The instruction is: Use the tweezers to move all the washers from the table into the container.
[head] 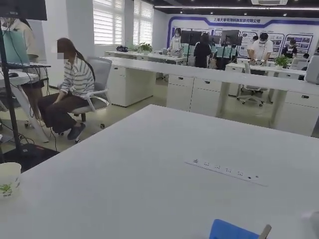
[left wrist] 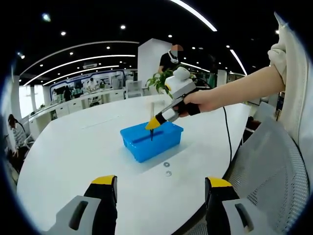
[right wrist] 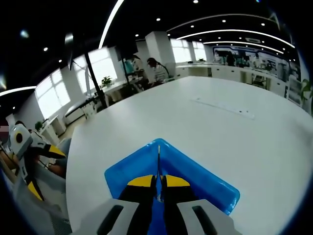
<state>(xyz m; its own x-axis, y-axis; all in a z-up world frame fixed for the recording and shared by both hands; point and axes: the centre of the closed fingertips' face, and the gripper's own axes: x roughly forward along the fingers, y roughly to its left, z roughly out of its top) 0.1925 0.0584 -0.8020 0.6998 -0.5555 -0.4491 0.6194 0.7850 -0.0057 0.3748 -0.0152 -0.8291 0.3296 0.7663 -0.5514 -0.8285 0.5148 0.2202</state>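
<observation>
Over the blue container, clamps tweezers in right gripper, holds left gripper released. Could flick either washer, flat on table just beside container, away when pinching its thin edge.

In the head view the container is cut off by the picture's edge at 5 o'clock; a paper cup is clipped at 8 o'clock. In the left gripper view the washers are too small for detail, and whether anything is held at the tip of the tweezers cannot be told. In the right gripper view the container's near wall is hidden by the right gripper.
</observation>
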